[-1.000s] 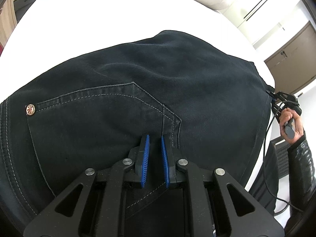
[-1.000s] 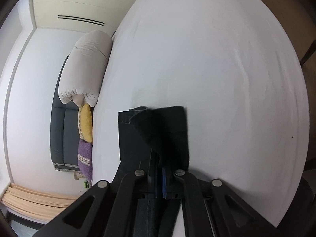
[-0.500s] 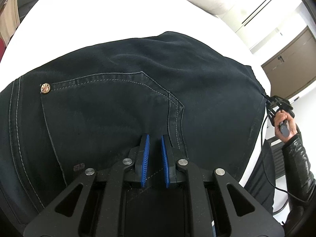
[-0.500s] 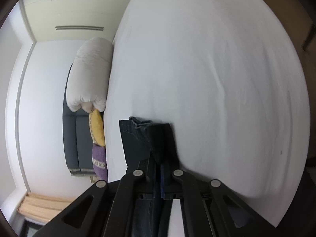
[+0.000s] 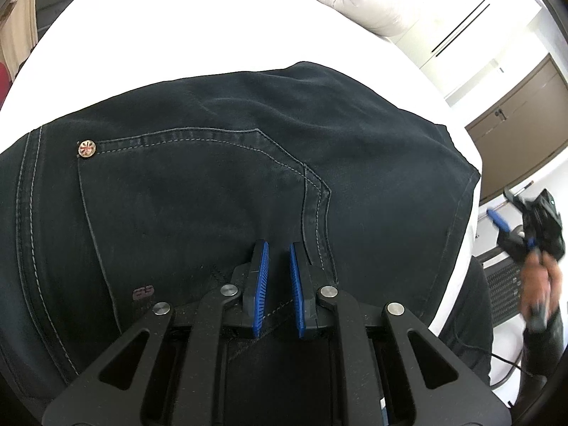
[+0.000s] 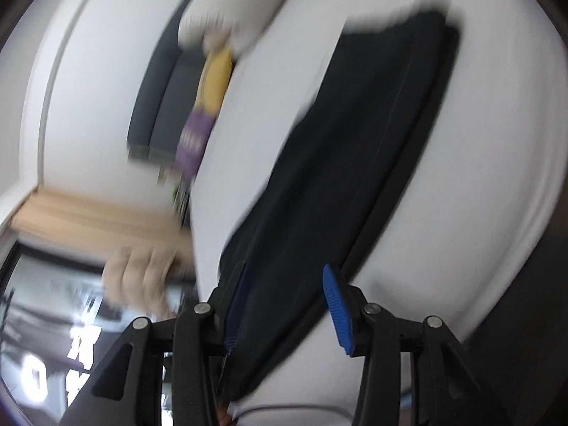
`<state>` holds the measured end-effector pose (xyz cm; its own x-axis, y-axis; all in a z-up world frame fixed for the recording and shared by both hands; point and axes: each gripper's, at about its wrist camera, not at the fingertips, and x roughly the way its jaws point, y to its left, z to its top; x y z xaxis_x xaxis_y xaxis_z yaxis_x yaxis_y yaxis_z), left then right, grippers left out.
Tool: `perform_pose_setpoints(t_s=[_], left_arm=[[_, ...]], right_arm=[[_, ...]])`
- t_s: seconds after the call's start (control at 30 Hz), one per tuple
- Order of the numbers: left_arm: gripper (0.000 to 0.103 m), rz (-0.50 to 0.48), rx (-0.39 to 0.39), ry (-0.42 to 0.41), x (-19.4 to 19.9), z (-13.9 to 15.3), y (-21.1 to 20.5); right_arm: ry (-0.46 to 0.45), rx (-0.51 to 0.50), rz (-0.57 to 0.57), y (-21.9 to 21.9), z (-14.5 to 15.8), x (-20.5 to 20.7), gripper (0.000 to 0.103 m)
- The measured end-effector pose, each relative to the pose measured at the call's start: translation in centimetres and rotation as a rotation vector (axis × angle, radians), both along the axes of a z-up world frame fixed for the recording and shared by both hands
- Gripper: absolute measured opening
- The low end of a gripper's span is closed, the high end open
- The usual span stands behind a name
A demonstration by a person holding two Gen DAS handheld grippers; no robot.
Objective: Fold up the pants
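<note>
The left gripper (image 5: 278, 284) sat nearly closed over the pants (image 5: 220, 191), near their back pocket; whether it pinched cloth I could not tell. It likely steadied the seat. Farther along the pants, the right gripper (image 6: 284, 305) was opening, nothing pinched. The pants lay across the white bed (image 5: 184, 35).

Left claw (image 5: 278, 280) nearly closed; right claw (image 6: 284, 310) opening.

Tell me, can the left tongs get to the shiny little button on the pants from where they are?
Probably yes. The left tongs rest nearly shut on the dark pants, and the shiny button lies off to their left with only flat cloth between. Nothing blocks the way; they would just need to slide across.
</note>
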<state>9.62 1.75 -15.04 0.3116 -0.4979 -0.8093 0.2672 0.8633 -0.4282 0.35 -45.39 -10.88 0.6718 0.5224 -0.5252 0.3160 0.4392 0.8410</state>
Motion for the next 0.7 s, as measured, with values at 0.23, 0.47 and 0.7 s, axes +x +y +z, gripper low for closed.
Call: perform_pose_setpoints(t_s=[0.23,0.47,0.7], left_arm=[[0.012,0.002,-0.008,-0.002,-0.1,0.2,-0.4],[0.012,0.007,-0.027,-0.002,0.0,-0.1,0.0],[0.012,0.006,-0.021,0.0,0.0,-0.2,0.0]], right_arm=[[0.073,0.154,0.159,8.9,-3.4,1.3,0.045],[0.122,0.178,0.142,9.4,-5.0,1.7,0.045],[0.121,0.125,0.161,10.1,-5.4,3.7,0.007]])
